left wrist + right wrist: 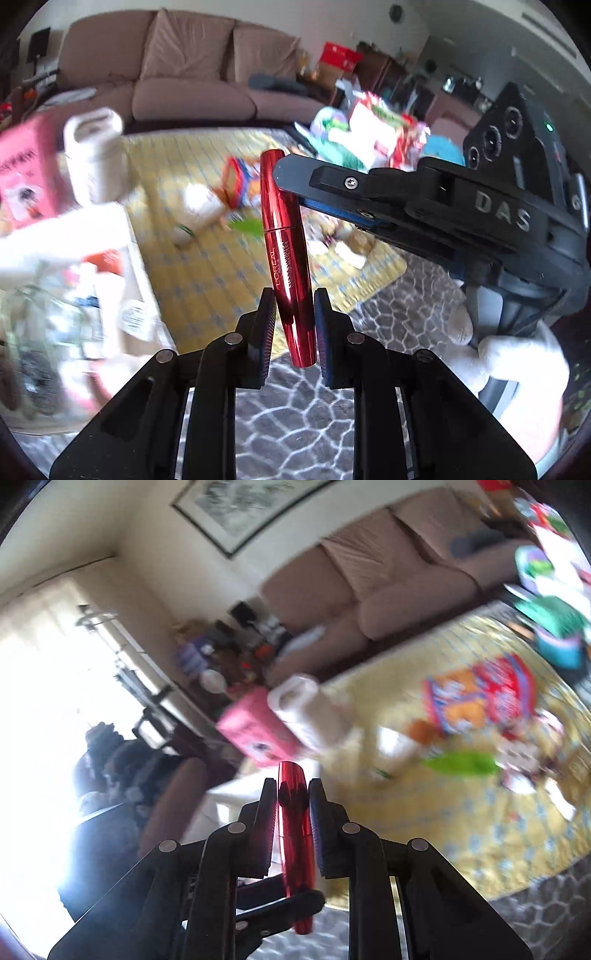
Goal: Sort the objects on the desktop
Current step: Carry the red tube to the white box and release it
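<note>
A glossy red mascara tube (286, 251) hangs upright in the air over the table, held at both ends. In the left wrist view my left gripper (293, 321) is shut on its lower half. My right gripper (291, 188) comes in from the right and clamps the tube's upper cap. The right wrist view shows the same red tube (293, 830) pinched between the right gripper (292, 805) pads, with a finger of the left gripper (288, 902) crossing below. A hand in a white glove (509, 354) holds the right gripper.
A yellow patterned cloth (221, 288) covers the table, strewn with a snack bag (480, 698), a green packet (461, 762) and small items. A white box (122, 236) full of things stands left, with a pink carton (26, 173) and white bottle (92, 147) behind. Sofa (184, 92) beyond.
</note>
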### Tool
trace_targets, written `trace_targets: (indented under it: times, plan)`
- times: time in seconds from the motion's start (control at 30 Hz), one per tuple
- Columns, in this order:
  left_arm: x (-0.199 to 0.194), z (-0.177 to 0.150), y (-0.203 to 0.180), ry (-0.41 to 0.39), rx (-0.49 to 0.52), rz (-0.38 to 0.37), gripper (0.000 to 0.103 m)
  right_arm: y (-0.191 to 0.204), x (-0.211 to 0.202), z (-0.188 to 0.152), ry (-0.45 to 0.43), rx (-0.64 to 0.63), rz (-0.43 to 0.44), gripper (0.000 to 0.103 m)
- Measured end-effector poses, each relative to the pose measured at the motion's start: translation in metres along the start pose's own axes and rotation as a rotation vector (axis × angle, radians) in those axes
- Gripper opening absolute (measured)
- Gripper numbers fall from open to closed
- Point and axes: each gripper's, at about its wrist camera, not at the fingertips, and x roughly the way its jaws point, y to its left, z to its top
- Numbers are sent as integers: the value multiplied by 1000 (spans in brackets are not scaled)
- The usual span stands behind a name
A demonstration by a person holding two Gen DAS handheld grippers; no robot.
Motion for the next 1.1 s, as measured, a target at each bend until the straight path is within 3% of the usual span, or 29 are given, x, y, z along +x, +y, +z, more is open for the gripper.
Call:
trace_targets:
  times: [0.13,0.23,0.4,0.5,0.57,0.63,0.73,0.93,1.03,1.07,1.1]
  plan:
    - [-37,13,43,-17,-40,25,19,42,44,7,35,4,84,18]
    - [-57,18,80,-9,-45,67,19,59,83,9,82,18,97,19]
    - [-69,38,145,81,-34,110,18,67,142,7,138,94,111,17]
    - [-64,49,177,144,17,160,18,61,173,8,160,126,88,16]
    - [-51,54,198,192,14,156,17,58,195,7,194,114,28,16]
    - [-35,51,212,228,27,210,10,50,210,2,235,116,-19,16]
    - [-22,47,237,249,10,237,10,43,212,-6,248,104,-46,16]
    - [-35,39,251,205,-35,194,12,45,209,-11,264,65,-72,16]
    - [-43,41,246,183,-7,223,18,54,203,-10,267,36,-78,17]
    - [-47,41,241,178,9,239,22,58,199,-9,264,19,-82,17]
    - [-50,44,236,173,15,243,32,62,193,-8,260,1,-83,19]
